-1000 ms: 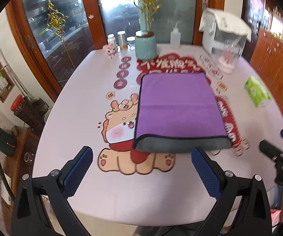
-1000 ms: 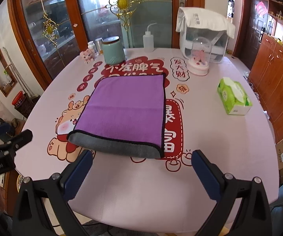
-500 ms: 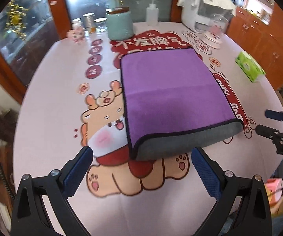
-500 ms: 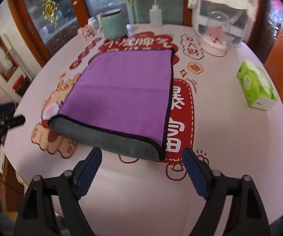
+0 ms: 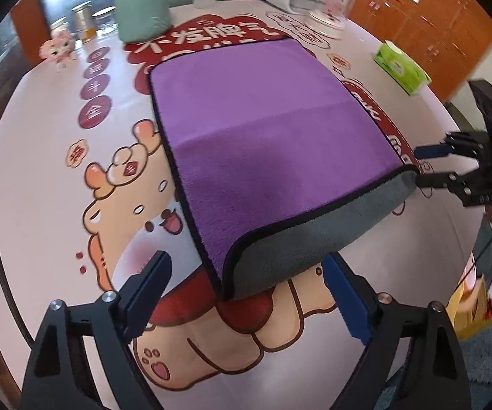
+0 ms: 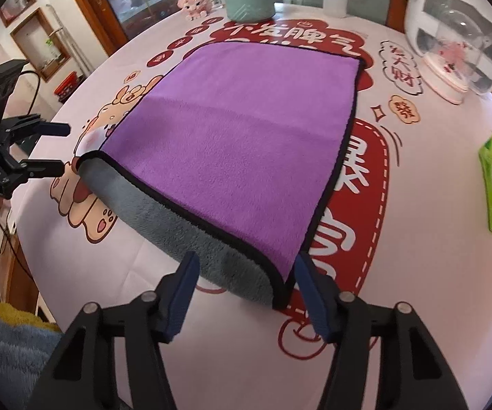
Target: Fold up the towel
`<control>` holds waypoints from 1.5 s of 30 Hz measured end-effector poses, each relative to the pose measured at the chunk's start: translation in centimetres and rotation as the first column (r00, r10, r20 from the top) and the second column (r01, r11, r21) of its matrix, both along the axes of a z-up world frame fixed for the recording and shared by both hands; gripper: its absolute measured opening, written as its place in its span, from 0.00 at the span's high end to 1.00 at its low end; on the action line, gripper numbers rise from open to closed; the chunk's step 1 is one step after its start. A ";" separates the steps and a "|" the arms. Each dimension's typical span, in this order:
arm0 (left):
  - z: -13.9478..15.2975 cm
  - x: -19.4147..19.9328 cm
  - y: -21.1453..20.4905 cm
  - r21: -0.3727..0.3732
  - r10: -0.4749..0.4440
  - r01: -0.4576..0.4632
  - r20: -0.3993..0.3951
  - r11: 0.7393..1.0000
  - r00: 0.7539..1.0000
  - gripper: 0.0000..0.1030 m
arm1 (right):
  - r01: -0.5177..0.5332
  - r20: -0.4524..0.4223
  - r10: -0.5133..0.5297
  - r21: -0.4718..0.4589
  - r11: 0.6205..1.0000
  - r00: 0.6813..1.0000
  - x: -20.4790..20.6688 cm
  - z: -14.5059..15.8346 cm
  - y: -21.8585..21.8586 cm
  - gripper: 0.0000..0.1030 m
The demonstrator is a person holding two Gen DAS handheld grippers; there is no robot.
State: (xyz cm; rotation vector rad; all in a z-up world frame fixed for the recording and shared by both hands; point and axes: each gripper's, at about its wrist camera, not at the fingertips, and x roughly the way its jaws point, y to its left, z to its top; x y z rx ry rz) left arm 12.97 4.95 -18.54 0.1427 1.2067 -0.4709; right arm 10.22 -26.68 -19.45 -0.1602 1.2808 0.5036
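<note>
The towel (image 5: 273,143) lies flat on the round table (image 5: 41,205), purple side up, already doubled once by the look of it: its near edge is a thick grey roll facing the person, and its piped side edges run away toward the teal jar (image 5: 141,10) at the far side. So the fold runs left to right, and the two near corners are the places to take hold.

The left gripper (image 5: 246,294) stands right at the near-left corner, jaws wide apart, the corner lying between and just ahead of the blue pads (image 5: 345,302). The right gripper (image 6: 246,294) does the same at the near-right corner; its jaws are also apart, a little narrower, and straddle the grey roll where the black piping turns. Neither has closed on cloth yet. In each view the other gripper shows at the far end of the same edge, jaws parted, so both hands are about equally near.

I'd judge the next move calls for both to close on their corners and carry the near edge up and over to the far edge. The roll is plump, so a shallow bite may catch only the top layer.
</note>
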 end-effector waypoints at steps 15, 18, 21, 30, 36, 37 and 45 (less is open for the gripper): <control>-2.0 2.4 -0.3 -0.056 -0.068 0.062 -0.106 0.997 0.992 0.39 | -0.096 -0.049 0.096 0.004 0.995 0.994 0.6 -0.9 -0.6 0.77; -2.4 2.6 -0.2 -0.052 -0.076 0.070 -0.124 0.996 0.989 0.46 | -0.102 -0.049 0.102 -0.003 0.995 0.994 0.6 -1.0 -0.8 0.78; -2.9 2.7 -0.2 -0.043 -0.086 0.080 -0.142 0.996 0.986 0.54 | -0.102 -0.046 0.101 -0.018 0.995 0.994 0.7 -1.2 -1.0 0.78; -3.3 2.3 -1.2 -0.024 -0.121 0.119 -0.157 0.993 0.980 0.67 | -0.130 -0.046 0.128 -0.029 0.991 0.991 0.7 -1.4 -1.0 0.85; -3.2 2.3 -1.0 -0.022 -0.135 0.133 -0.173 0.991 0.976 0.67 | -0.147 -0.045 0.146 -0.031 0.989 0.988 0.7 -1.3 -1.0 0.91; -3.2 2.2 -0.9 -0.019 -0.136 0.135 -0.175 0.991 0.975 0.68 | -0.150 -0.042 0.148 -0.032 0.988 0.988 0.6 -1.2 -1.0 0.93; -3.6 1.8 -0.7 0.034 -0.115 0.124 -0.186 0.992 0.976 0.87 | -0.153 -0.020 0.152 -0.046 0.987 0.988 0.1 -0.8 -0.9 0.94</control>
